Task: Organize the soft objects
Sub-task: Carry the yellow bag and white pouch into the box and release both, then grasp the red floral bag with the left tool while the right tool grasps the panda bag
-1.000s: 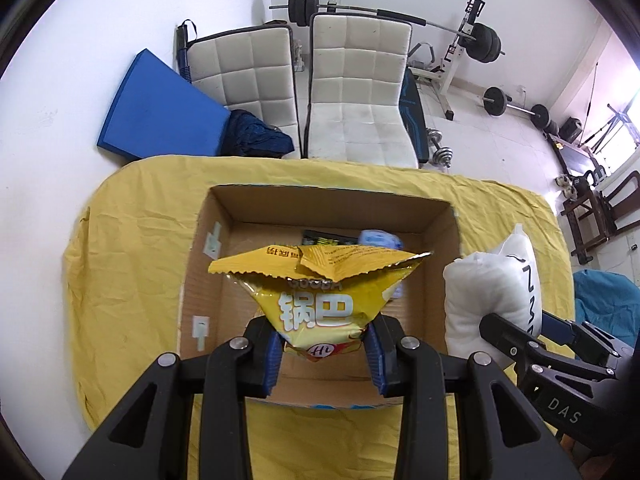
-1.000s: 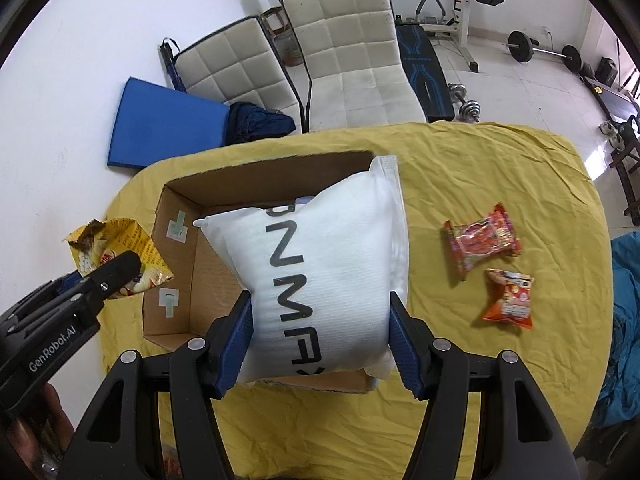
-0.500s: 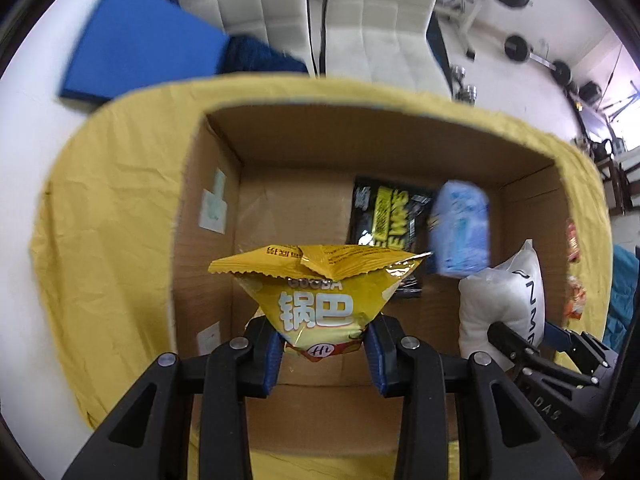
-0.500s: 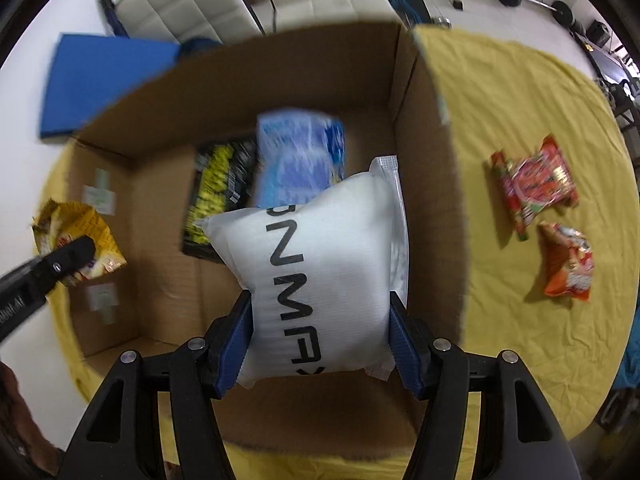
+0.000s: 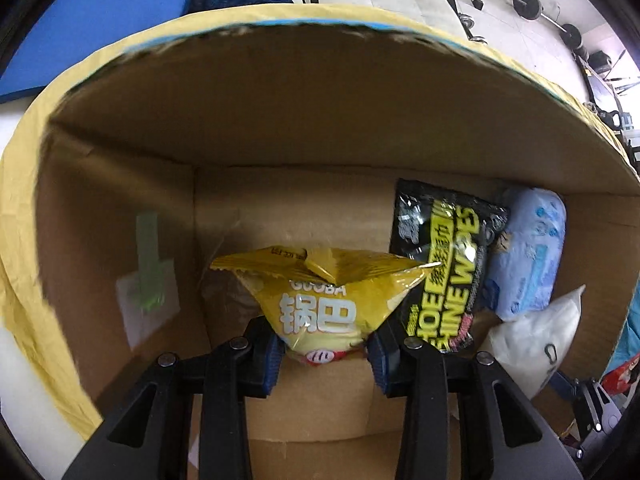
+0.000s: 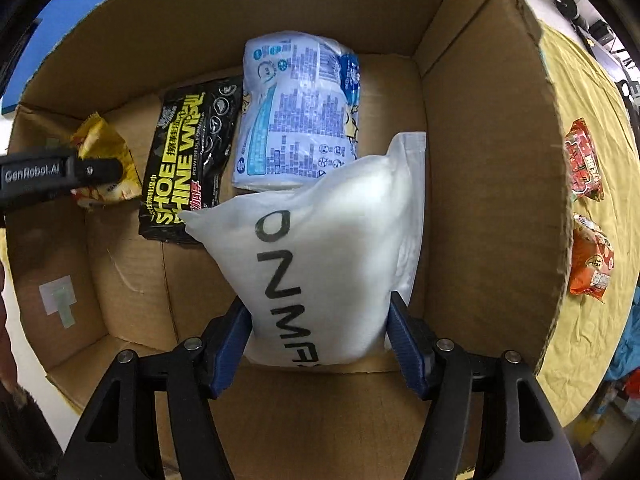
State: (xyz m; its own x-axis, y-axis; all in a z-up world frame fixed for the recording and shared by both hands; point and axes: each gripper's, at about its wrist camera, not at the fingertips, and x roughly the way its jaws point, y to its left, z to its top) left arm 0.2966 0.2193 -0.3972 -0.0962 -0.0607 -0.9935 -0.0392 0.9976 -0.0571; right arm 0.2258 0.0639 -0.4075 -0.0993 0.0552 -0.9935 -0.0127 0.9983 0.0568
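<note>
My left gripper [image 5: 326, 354] is shut on a yellow snack bag [image 5: 320, 300] and holds it inside the cardboard box [image 5: 280, 136], near the left wall; the bag also shows in the right wrist view [image 6: 106, 160]. My right gripper [image 6: 320, 332] is shut on a white pillow pack [image 6: 328, 256] lettered in black, low inside the box [image 6: 492, 160] near its right wall; the pack also shows in the left wrist view [image 5: 536, 340]. A black shoe shine wipes pack [image 6: 188, 168] and a blue tissue pack [image 6: 300, 108] lie on the box floor.
Two red-orange snack packets [image 6: 584, 160] [image 6: 592, 264] lie on the yellow tablecloth [image 6: 600, 340] right of the box. A blue mat [image 5: 100, 12] and white chairs stand behind the table. Weights lie on the floor at the back right.
Both grippers have moved from above the box down into it, each carrying its load. The box walls now fill both views.
</note>
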